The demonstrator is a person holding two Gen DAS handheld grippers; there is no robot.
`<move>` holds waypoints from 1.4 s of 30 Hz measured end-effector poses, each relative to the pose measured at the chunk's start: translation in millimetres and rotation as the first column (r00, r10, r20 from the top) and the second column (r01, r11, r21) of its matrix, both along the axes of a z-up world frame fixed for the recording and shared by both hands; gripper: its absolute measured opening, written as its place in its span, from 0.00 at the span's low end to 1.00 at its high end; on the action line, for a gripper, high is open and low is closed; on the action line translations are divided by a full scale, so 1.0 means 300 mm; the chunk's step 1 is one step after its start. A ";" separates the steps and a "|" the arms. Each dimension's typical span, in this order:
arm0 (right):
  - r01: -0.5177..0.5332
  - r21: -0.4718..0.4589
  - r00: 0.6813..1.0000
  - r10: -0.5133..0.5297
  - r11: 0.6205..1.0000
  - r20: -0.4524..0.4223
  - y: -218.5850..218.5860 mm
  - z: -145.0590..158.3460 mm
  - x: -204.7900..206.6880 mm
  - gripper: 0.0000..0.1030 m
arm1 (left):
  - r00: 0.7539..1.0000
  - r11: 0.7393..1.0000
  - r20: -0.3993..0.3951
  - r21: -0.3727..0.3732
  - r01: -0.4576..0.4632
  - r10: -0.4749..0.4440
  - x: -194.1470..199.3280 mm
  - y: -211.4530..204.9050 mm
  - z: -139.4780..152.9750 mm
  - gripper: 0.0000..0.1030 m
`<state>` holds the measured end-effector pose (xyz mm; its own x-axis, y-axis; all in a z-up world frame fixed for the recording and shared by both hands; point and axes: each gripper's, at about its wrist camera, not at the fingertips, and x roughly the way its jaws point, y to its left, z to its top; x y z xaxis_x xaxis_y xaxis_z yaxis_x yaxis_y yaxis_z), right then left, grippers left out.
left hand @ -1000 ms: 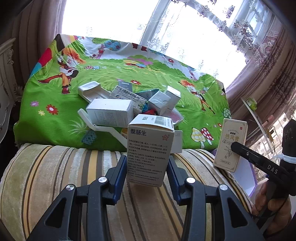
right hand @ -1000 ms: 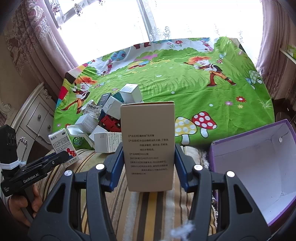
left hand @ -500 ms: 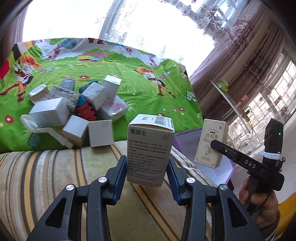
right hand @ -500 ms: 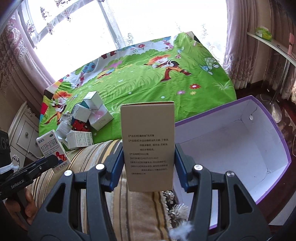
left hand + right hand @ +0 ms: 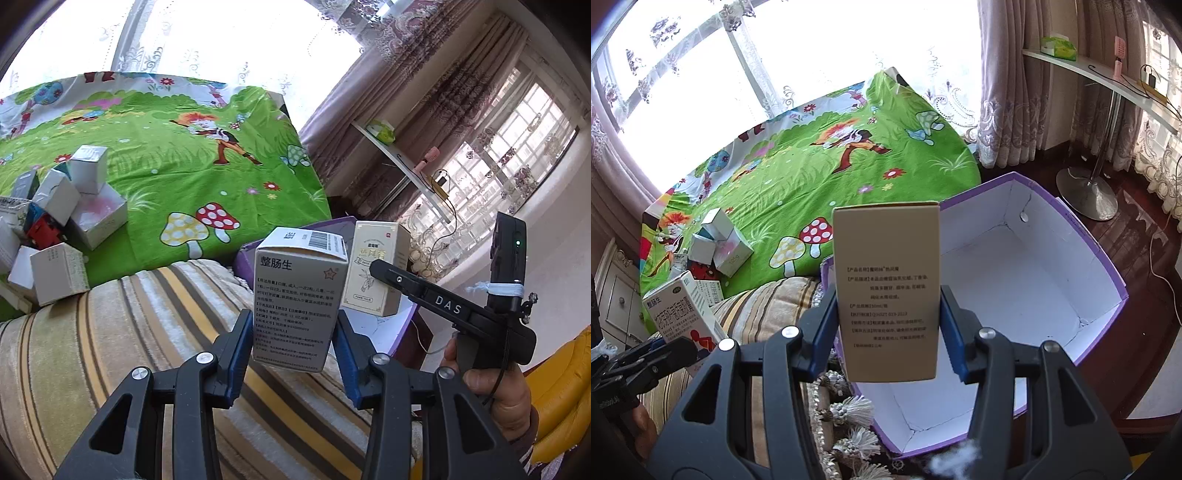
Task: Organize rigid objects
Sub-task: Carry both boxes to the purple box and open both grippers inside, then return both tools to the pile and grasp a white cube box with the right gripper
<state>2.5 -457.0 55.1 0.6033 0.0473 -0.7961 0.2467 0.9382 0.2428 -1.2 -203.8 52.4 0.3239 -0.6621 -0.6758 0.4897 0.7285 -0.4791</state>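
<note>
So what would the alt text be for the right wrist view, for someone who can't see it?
The right gripper clamps an upright tan carton in front of an open, empty purple box. Behind lie a bright green cartoon cloth and a heap of small boxes.

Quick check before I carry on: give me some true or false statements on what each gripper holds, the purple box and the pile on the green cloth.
1. The left gripper is shut on a white medicine box. True.
2. The right gripper is open. False: it is shut on a tan carton.
3. The purple box already holds several cartons. False: the white inside that shows is bare.
4. Small boxes lie in a pile on the green cloth. True.
5. The tan carton is held upright. True.
</note>
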 end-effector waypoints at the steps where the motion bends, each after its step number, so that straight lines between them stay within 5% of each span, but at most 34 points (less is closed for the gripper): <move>1: 0.011 -0.003 1.000 -0.011 1.000 -0.001 -0.010 0.000 -0.004 0.54 | 1.000 1.000 0.002 0.000 0.019 -0.019 -0.002 -0.018 0.000 0.42; 6: 0.041 -0.008 0.999 -0.041 0.999 -0.014 -0.038 -0.005 -0.007 0.61 | 0.998 0.998 0.018 0.011 0.058 -0.058 -0.011 -0.060 -0.002 0.71; 8: 0.051 -0.005 0.999 -0.051 0.999 -0.005 -0.044 -0.001 -0.011 0.70 | 0.998 0.998 0.011 0.000 0.058 -0.058 -0.009 -0.053 -0.005 0.71; 14: 0.036 0.018 0.999 -0.036 0.999 0.019 -0.033 0.009 -0.008 0.74 | 1.000 1.000 -0.008 -0.003 0.002 -0.002 0.005 -0.021 -0.022 0.71; 19: 0.018 0.010 0.999 -0.019 1.000 0.039 -0.012 0.013 -0.007 0.75 | 0.998 1.000 0.063 0.031 -0.005 0.003 -0.022 -0.016 -0.005 0.71; 26: -0.095 0.004 0.995 0.095 0.995 0.020 0.072 0.027 0.014 0.75 | 0.998 0.997 0.064 0.075 -0.019 0.014 -0.019 0.024 -0.003 0.71; 35: -0.228 0.020 0.973 0.227 0.973 0.047 0.210 0.056 0.034 0.75 | 0.989 0.989 0.043 0.032 -0.144 0.143 0.006 0.223 -0.006 0.71; 42: -0.304 0.034 0.953 0.304 0.952 0.004 0.323 0.039 0.065 0.75 | 0.958 0.958 0.019 0.015 -0.285 0.285 0.029 0.420 -0.022 0.74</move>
<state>21.9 -360.1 66.6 0.5547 0.2555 -0.7919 -0.0486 0.9600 0.2757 7.4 -77.9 45.9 0.5087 -0.5287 -0.6794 0.2681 0.8472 -0.4586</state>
